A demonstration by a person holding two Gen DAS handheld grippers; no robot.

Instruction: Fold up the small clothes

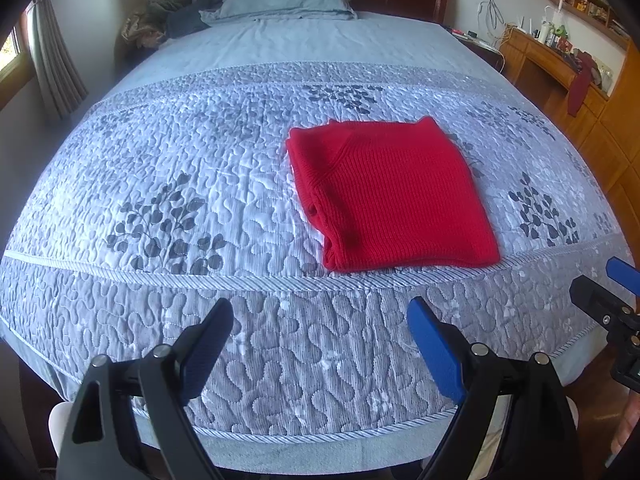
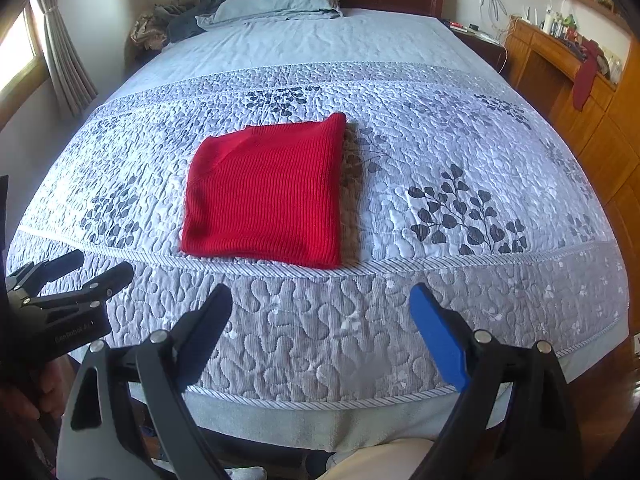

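Observation:
A red knit garment (image 1: pixel 388 196) lies folded into a neat rectangle on the quilted bedspread (image 1: pixel 200 184), near the foot of the bed; it also shows in the right wrist view (image 2: pixel 266 194). My left gripper (image 1: pixel 320 312) is open and empty, held back over the foot edge, short of the garment. My right gripper (image 2: pixel 320 300) is open and empty too, also back from the garment. The right gripper shows at the right edge of the left wrist view (image 1: pixel 612 292). The left gripper shows at the left edge of the right wrist view (image 2: pixel 76 272).
A grey pillow (image 1: pixel 284 2) and a dark heap of clothes (image 1: pixel 188 16) lie at the headboard. A wooden desk with clutter (image 1: pixel 560 60) stands along the right wall. A curtained window (image 1: pixel 48 60) is at the left.

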